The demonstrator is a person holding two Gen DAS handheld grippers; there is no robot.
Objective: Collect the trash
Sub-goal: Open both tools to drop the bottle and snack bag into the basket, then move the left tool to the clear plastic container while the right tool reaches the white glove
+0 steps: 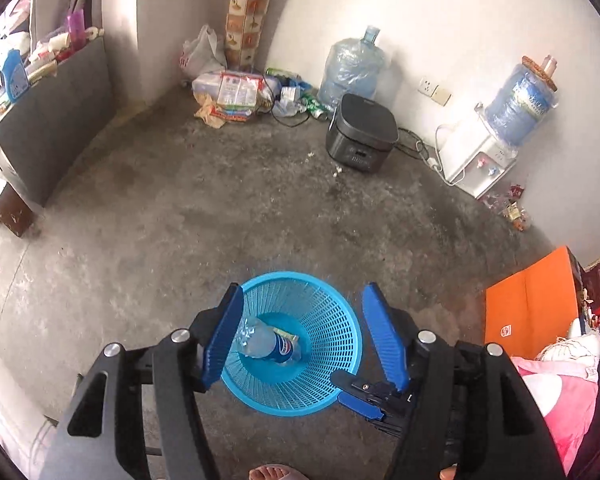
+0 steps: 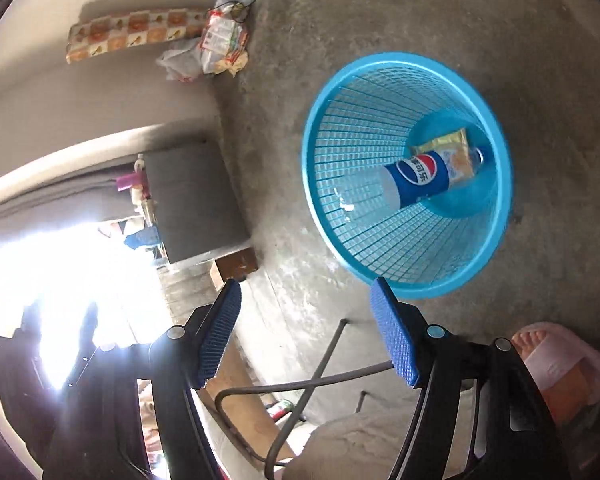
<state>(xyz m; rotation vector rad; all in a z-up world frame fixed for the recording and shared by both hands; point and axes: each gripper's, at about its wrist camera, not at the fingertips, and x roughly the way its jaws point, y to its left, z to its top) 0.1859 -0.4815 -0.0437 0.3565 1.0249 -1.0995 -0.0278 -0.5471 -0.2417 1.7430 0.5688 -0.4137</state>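
Both hand-held grippers stood open and empty: the left hand-held gripper (image 1: 302, 332) hung above the blue basket (image 1: 332, 316) on the concrete floor (image 1: 180, 220), where a Pepsi bottle (image 1: 270, 345) lay on a yellow wrapper (image 2: 450, 142); the right hand-held gripper (image 2: 306, 320) hovered beside its rim.

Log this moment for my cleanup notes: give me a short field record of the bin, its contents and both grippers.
bin: blue mesh basket, upright on the concrete floor
contents: Pepsi bottle lying tilted inside, yellow wrapper beneath it
left gripper: open, above the basket, holding nothing
right gripper: open, beside the basket, holding nothing
trash left: litter pile by the far wall
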